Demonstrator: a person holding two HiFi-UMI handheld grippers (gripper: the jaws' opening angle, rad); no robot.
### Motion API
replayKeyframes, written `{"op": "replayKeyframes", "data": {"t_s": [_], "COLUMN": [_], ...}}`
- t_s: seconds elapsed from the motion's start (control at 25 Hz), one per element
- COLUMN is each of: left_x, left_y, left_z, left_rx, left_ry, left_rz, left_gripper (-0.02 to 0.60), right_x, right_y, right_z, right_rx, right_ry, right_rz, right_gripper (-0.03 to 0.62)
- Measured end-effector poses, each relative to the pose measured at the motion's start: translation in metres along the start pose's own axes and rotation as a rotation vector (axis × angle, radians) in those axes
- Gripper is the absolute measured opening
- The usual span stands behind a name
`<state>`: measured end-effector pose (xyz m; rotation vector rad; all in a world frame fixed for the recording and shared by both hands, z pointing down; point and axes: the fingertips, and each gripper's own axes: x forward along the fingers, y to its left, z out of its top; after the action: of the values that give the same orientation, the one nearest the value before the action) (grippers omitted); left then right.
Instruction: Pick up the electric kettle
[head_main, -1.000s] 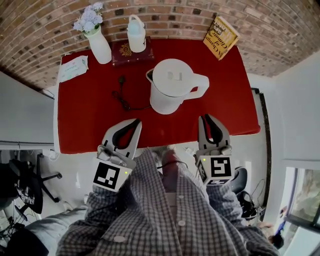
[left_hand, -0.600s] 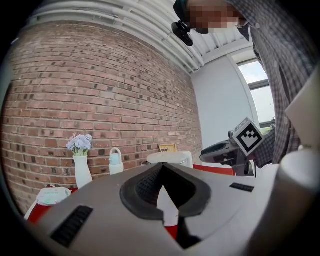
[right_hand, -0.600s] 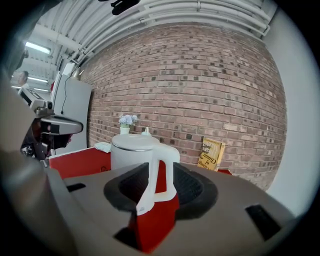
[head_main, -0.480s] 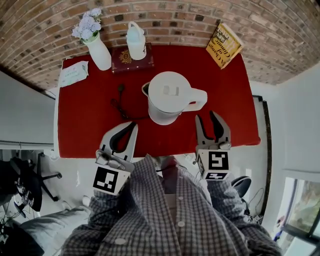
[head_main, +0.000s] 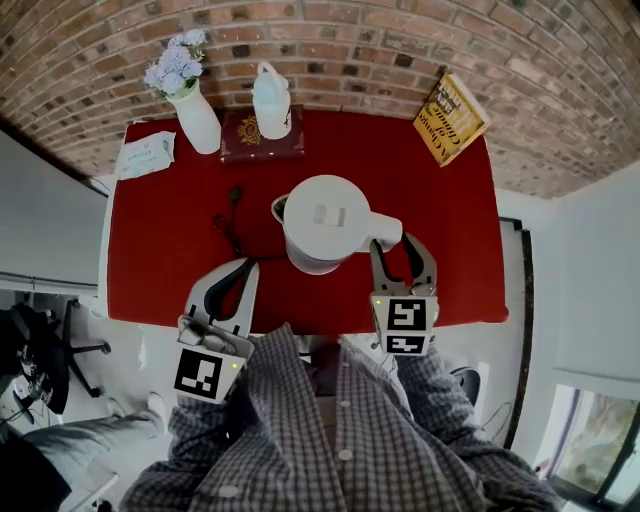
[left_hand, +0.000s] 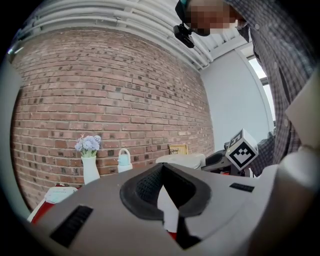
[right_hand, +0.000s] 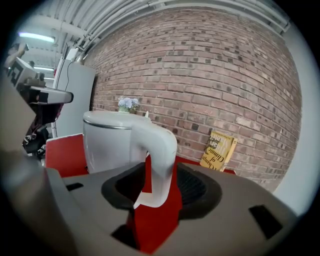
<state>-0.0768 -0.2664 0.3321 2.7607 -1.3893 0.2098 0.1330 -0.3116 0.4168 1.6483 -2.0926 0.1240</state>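
**Head view: kettle upright mid-table, right fingers either side of its handle**

Looks steeply down on a red table (head_main: 150, 250) set against a brick wall (head_main: 340, 40). Finds the white electric kettle (head_main: 322, 222) upright near the table's middle, lid on, with its handle (head_main: 385, 225) turned toward the right gripper (head_main: 396, 245). Catches that gripper's fingers opening, one on each side of the handle (no pad visibly pressing on it).

Borne out from the right gripper view: handle rising in the gap between the spread black pads, red tabletop showing to either side, kettle body straight ahead.

Puts the left gripper (head_main: 248, 266) at the table's near edge, left of the kettle and apart from it. Fingers pressed together at the tips, nothing pinched (the left gripper view shows the pads meeting at their far end, with the kettle beyond).

Along the wall, left to right:
- tissue packet (head_main: 145, 155) at the left edge
- white vase (head_main: 197, 112) of pale flowers
- white bottle (head_main: 272, 95) at the back of a dark red book (head_main: 262, 140) (on it or just behind, hard to say)
- yellow book (head_main: 452, 118) leaning at the right corner

Black cord (head_main: 228, 225) lying just left of the kettle.
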Motion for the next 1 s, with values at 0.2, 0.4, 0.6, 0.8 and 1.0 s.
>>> {"op": "replayKeyframes", "data": {"t_s": [0.2,0.4,0.6,0.8,1.0], "left_x": [0.001,0.0,0.002,0.006,0.013], "left_y": [0.005,0.008,0.01,0.011,0.01], "left_z": [0.002,0.001,-0.001,-0.005,-0.019], "left_rx": [0.003,0.027,0.027,0.018,0.088], "left_ry": [0.014,0.028,0.038,0.053,0.135], "left_rz": [0.045,0.073,0.082,0.086,0.065], "left_gripper": [0.002,0.002,0.002,0.002,0.002], "right_x": [0.017,0.031,0.035,0.038,0.044], "right_y": [-0.005,-0.01,-0.013,-0.017,-0.021], "right_z": [0.007,0.013,0.012,0.017,0.023], "right_rx": [0.001,0.013,0.082,0.164,0.241], "right_ry": [-0.016,-0.023,-0.053,-0.127,-0.176], "right_rz": [-0.019,-0.027,-0.008,0.005,0.019], "right_gripper": [0.186,0.158,0.152,0.155,0.163]}}
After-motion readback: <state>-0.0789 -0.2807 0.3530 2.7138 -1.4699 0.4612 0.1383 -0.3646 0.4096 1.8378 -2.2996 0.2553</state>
